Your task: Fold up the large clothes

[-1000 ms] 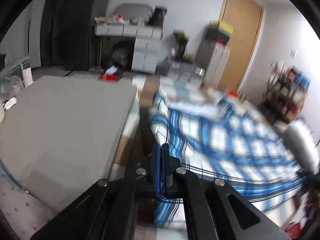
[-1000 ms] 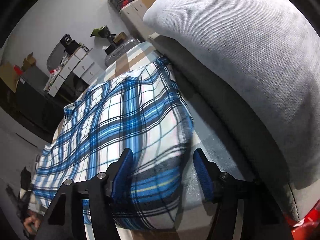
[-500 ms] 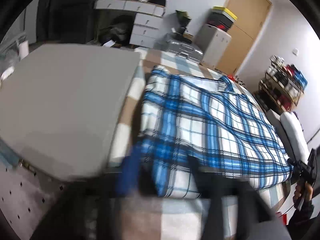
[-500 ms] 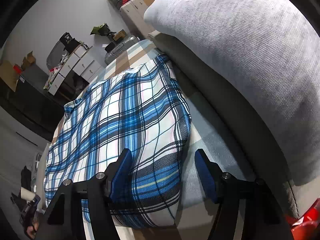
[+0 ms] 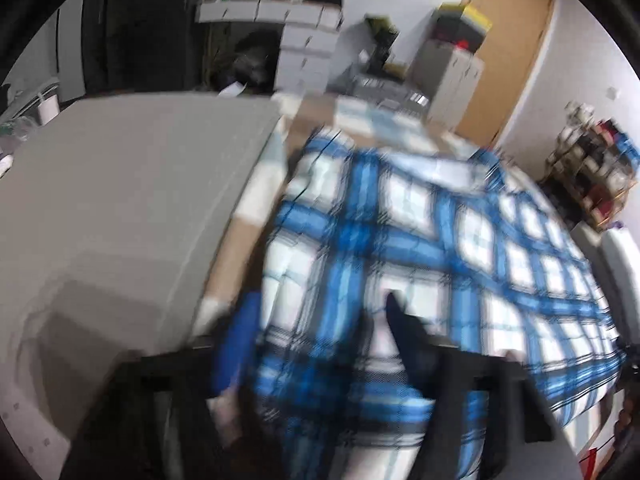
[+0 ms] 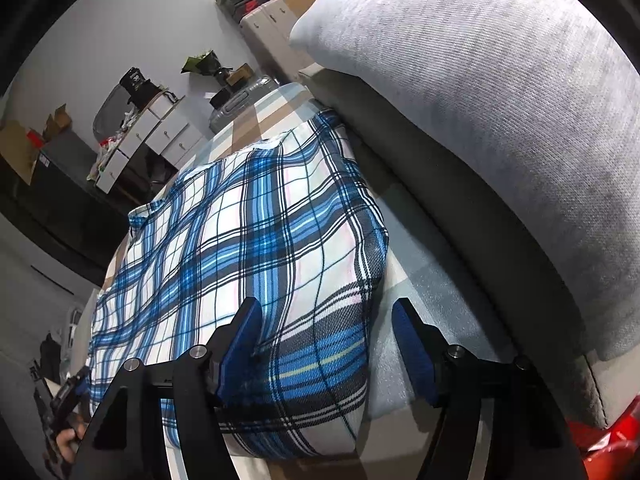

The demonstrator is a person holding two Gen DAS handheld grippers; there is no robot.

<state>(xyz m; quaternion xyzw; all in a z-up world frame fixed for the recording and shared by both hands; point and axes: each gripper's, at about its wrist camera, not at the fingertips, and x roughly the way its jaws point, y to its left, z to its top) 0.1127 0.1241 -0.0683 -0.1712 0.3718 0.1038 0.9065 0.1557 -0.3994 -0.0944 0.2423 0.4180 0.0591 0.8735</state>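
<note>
Dropped lower onto plaid garment (image 5: 404, 240) since earlier | left gripper (image 5: 320, 320) closing astride near corner, probably not pinching yet, blurry | right gripper (image 6: 326, 320) wide, opening, holding nothing, straddling far corner for fold | flat on bed (image 6: 420, 300)

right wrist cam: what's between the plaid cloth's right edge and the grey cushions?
Only a bare strip of the checked bed cover. In the right wrist view, nothing else lies between the plaid cloth and the grey cushions.
</note>
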